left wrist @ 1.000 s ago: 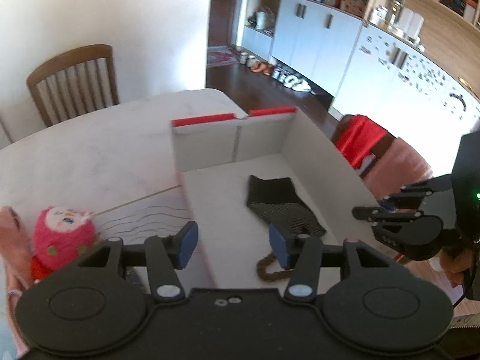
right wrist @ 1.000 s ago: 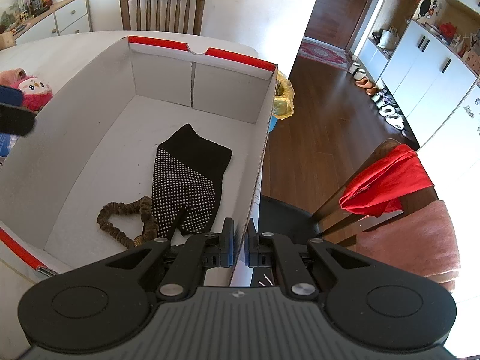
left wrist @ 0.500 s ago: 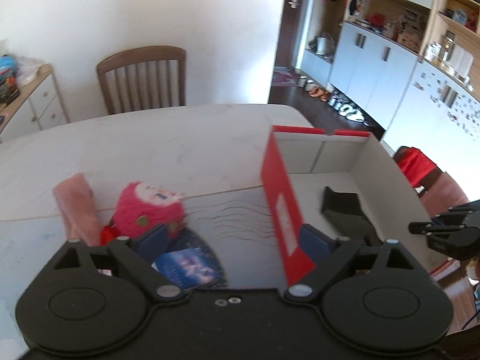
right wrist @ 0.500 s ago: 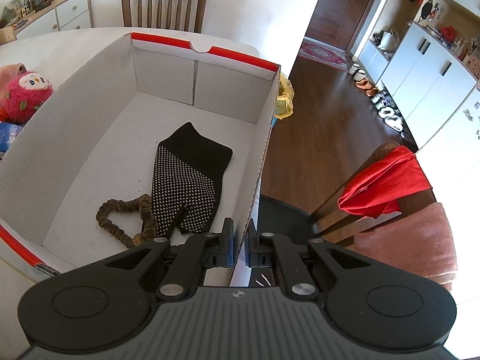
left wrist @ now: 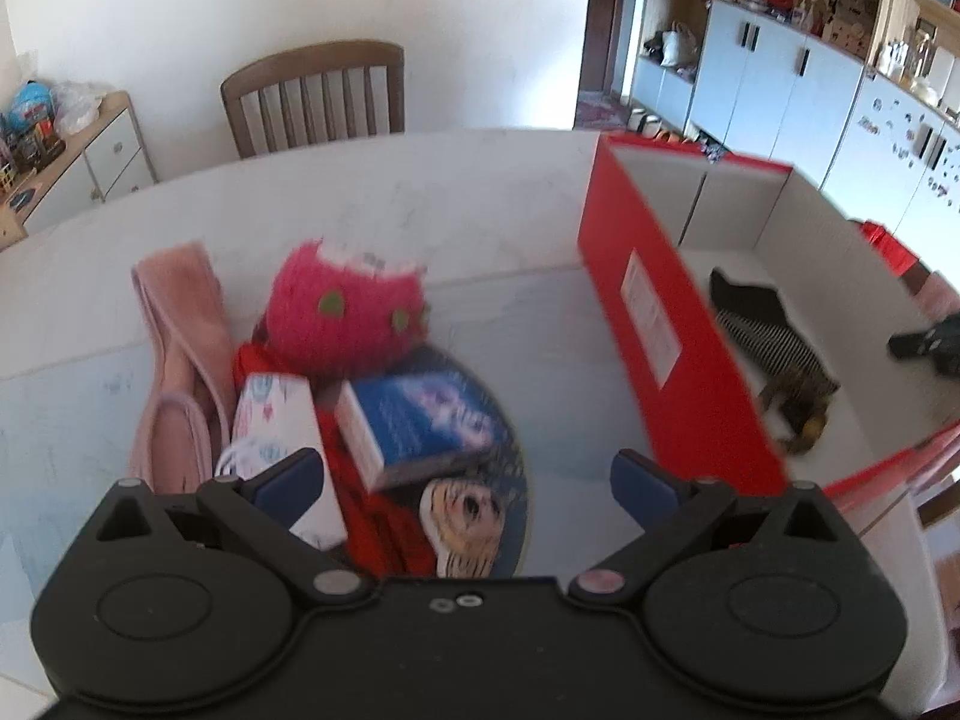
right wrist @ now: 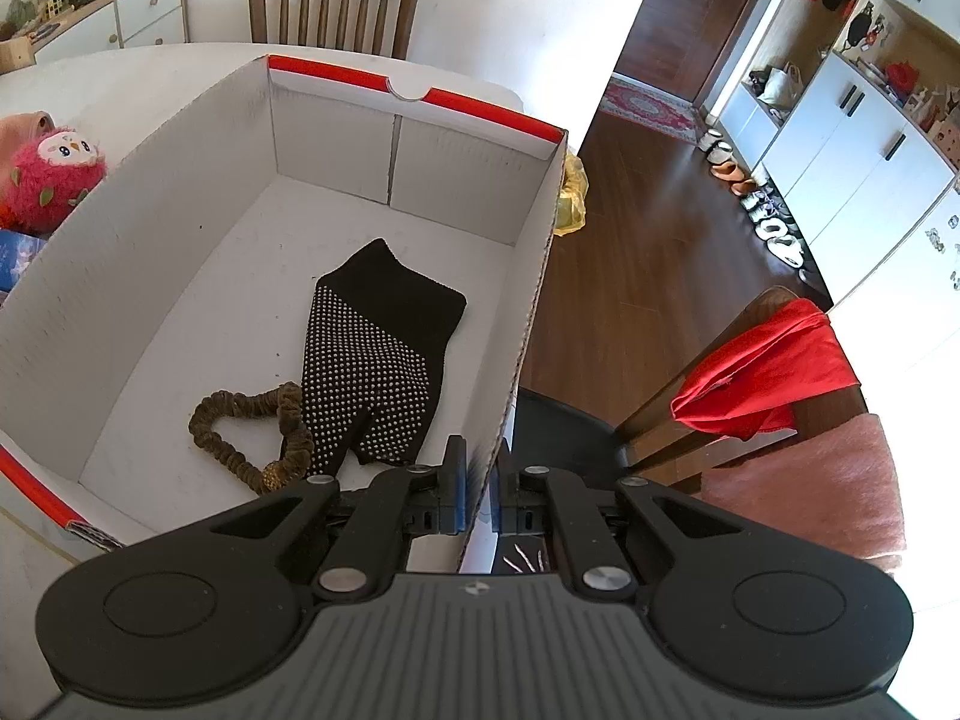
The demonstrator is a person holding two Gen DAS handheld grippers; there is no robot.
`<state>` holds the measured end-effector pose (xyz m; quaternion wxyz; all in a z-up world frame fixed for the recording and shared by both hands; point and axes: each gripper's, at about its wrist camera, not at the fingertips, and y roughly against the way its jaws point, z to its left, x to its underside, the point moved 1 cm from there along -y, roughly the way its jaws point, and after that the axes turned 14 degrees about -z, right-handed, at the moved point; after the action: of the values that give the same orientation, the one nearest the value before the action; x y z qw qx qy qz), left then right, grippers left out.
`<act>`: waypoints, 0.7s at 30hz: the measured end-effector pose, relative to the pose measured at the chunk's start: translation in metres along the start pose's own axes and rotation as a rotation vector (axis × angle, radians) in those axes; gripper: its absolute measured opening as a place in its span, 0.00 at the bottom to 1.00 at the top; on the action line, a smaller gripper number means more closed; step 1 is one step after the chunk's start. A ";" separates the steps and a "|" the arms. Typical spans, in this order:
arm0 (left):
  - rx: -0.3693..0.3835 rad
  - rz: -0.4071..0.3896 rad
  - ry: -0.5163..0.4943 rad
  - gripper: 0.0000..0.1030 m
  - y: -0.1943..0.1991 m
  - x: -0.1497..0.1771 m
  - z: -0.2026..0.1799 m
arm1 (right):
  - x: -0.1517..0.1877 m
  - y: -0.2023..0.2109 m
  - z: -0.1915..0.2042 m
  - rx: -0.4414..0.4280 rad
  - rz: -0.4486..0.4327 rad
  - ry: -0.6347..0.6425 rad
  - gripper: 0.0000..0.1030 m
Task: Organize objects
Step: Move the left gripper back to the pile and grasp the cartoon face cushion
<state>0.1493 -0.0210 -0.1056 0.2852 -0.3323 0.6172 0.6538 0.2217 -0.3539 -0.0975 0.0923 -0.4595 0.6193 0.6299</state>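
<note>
A: Left wrist view?
B: Left tool [left wrist: 465, 477] spread wide, holding nothing, above a pile on the table [left wrist: 420, 198] left of the red box [left wrist: 672, 324]. Pile: pink plush toy [left wrist: 345, 315], blue book [left wrist: 420, 420] just in front of it, small white carton [left wrist: 282, 426], pink cloth [left wrist: 180, 324] farthest from the box.
A: Right wrist view?
B: Right tool [right wrist: 477, 495] clamped narrow on the box's right wall [right wrist: 528, 300]. Inside the box: black dotted glove [right wrist: 378, 354] flat on the floor, brown scrunchie [right wrist: 252, 426] touching its left edge.
</note>
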 end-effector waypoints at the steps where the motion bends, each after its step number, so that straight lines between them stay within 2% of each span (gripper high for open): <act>1: -0.002 0.003 -0.001 0.98 -0.001 0.005 0.001 | 0.000 0.000 0.000 0.001 0.001 0.002 0.07; 12: -0.021 0.010 -0.109 0.98 -0.019 0.034 -0.013 | 0.000 0.000 0.001 0.003 0.001 0.005 0.08; 16: -0.033 0.007 -0.144 0.91 -0.025 0.040 -0.018 | 0.000 0.001 0.000 0.003 0.000 0.006 0.08; 21: -0.033 0.028 -0.153 0.74 -0.031 0.045 -0.021 | 0.000 0.001 0.000 0.003 0.000 0.006 0.08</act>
<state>0.1474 -0.0408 -0.1598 0.3167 -0.2772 0.5872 0.6914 0.2210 -0.3543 -0.0970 0.0912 -0.4615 0.6206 0.6274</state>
